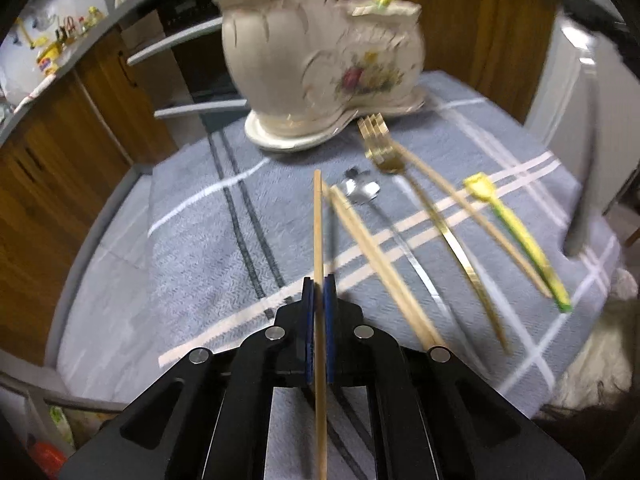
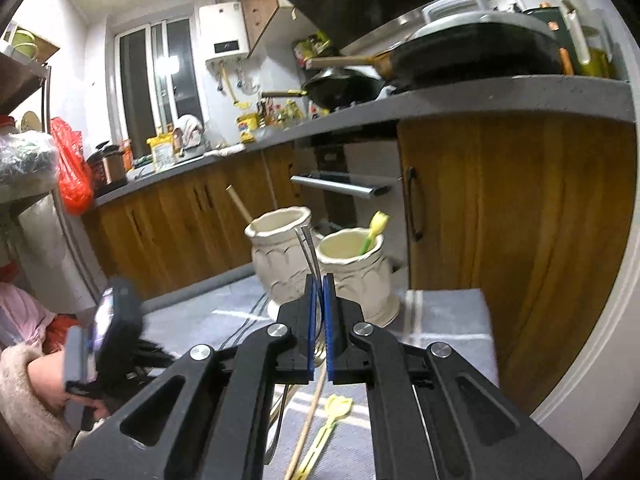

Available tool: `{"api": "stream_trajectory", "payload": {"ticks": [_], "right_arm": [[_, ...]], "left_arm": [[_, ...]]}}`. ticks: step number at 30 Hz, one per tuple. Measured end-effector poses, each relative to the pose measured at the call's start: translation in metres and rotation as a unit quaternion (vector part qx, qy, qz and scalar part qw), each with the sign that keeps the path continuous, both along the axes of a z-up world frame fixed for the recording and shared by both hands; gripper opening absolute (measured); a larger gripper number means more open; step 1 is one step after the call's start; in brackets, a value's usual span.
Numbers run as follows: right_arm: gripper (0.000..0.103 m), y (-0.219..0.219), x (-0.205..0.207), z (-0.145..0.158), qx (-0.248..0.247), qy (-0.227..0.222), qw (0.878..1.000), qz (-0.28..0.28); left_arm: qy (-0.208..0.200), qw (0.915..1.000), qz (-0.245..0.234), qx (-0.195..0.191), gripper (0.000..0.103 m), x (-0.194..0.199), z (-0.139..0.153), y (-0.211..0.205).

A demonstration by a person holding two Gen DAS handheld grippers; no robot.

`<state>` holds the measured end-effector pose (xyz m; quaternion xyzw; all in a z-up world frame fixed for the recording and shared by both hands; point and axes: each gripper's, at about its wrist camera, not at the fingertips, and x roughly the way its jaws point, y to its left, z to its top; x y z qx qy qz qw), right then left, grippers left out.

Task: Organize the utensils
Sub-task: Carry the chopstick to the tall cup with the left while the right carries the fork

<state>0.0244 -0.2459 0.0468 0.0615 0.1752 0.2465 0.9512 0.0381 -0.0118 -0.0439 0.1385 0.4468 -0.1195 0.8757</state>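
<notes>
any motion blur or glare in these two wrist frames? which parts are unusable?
Left wrist view: motion blur smears the ceramic holder and the utensils on the cloth; the left gripper and its chopstick stay sharp. Right wrist view: window blown out, other gripper at left blurred, right gripper crisp. Both: fisheye bends the edges.

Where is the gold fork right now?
In the left wrist view the gold fork lies on the blue-grey cloth, tines just below the ceramic holder's base, between the silver spoon and a loose chopstick.
</notes>
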Motion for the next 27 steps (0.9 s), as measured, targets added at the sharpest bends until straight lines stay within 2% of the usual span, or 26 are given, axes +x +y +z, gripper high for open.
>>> {"api": "stream_trajectory", "payload": {"ticks": [4,10,15,18,25,27], "right_arm": [[0.003,-0.009,0.009,0.011,0.010,-0.011,1.000,-0.025],[0.003,0.004,0.032,0.035,0.004,-0.045,0.998,-0.044],[0.003,0.014,0.051,0.053,0.008,-0.080,0.995,-0.062],[0.003,0.014,0.060,0.063,0.021,-0.102,0.992,-0.074],[0.003,0.008,0.080,0.065,0.055,-0.135,0.985,-0.098],[0.003,0.003,0.086,0.062,0.069,-0.142,0.981,-0.108]], "left_arm": [[-0.048,0.9978,-0.018,-0.042,0.005,-0.022,0.023,0.001],[-0.143,0.9813,-0.056,-0.117,0.005,-0.033,0.067,-0.005],[-0.214,0.9639,-0.040,-0.153,0.005,-0.019,0.095,0.002],[-0.256,0.9530,-0.031,-0.159,0.005,-0.014,0.111,0.011],[-0.312,0.9251,0.015,-0.216,0.005,0.009,0.138,0.049],[-0.324,0.9198,0.026,-0.220,0.005,0.022,0.143,0.054]]}}
